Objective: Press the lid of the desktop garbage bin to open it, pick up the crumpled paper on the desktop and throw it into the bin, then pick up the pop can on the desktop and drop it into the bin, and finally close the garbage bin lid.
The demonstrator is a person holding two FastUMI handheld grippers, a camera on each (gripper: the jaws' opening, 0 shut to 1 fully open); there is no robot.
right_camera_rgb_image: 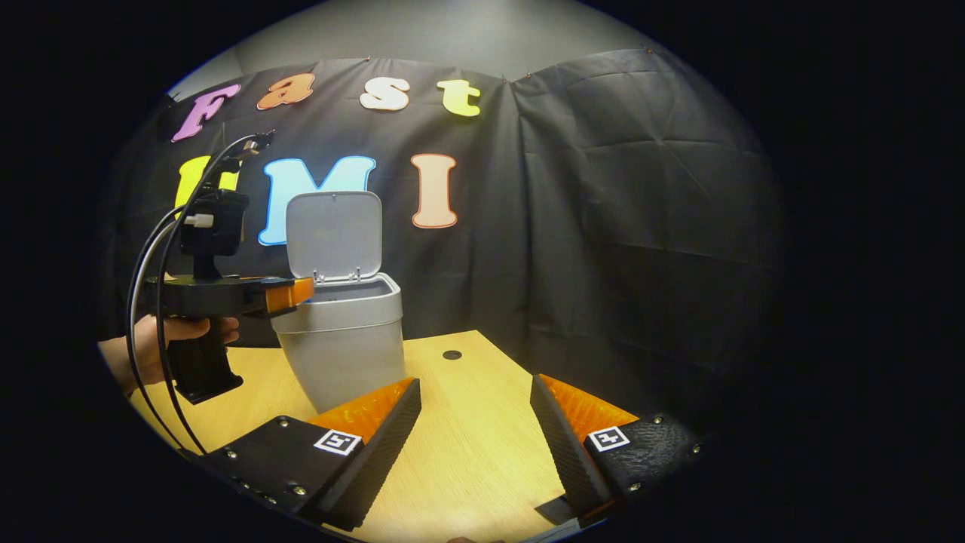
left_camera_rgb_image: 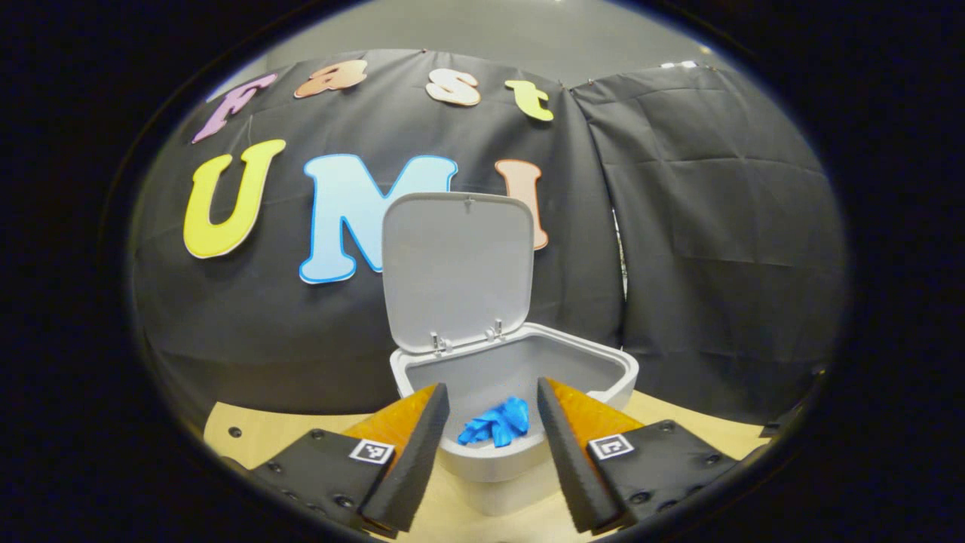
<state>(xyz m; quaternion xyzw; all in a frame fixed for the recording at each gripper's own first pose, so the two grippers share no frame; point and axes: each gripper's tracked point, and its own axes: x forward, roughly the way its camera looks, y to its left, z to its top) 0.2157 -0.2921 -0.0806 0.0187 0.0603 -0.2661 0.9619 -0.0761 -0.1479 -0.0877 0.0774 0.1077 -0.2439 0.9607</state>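
Desktop garbage bin [left_camera_rgb_image: 520, 445] on the wooden table [right_camera_rgb_image: 482, 452], lid [left_camera_rgb_image: 456, 271] raised upright against the hinge. Blue crumpled paper [left_camera_rgb_image: 497, 424] lying inside the bin. Left gripper [left_camera_rgb_image: 490, 445] poised above the bin's near rim, fingers spread wide, holding nothing. Right gripper [right_camera_rgb_image: 475, 430] low over bare tabletop beside the bin, fingers likewise apart and empty.

Dim booth lit from above; the pale wooden tabletop [right_camera_rgb_image: 482, 422] glows warmly, the far right falls into shadow, and fisheye distortion bends edges in both views.
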